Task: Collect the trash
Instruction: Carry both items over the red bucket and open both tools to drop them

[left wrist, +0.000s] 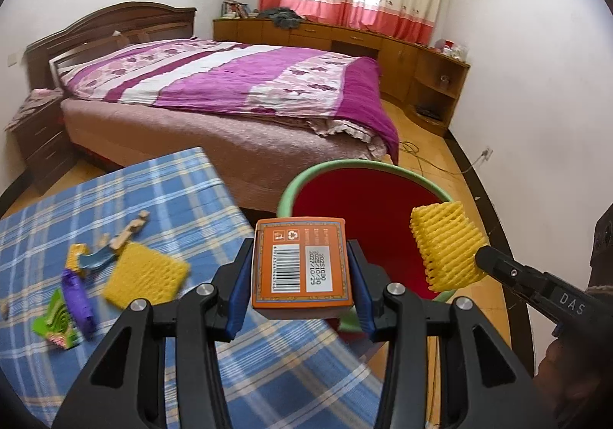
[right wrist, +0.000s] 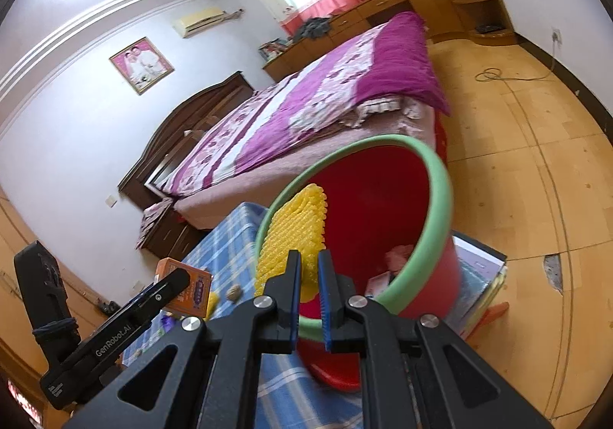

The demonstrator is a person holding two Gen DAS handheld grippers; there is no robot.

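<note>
While the red bin [left wrist: 367, 206] with its green rim stands just past the tabletop [left wrist: 161, 199] edge, the left claw [left wrist: 300, 275] clamps a stiff, light orange box [left wrist: 302, 262] by its side walls. The right claw [right wrist: 309, 272], clenched, pinches a soft, crushable yellow foam net [right wrist: 295, 233] over the bin's mouth. Another foam net [left wrist: 147, 275] and small wrappers [left wrist: 65, 306] lie on the cloth, clear of both claws.
</note>
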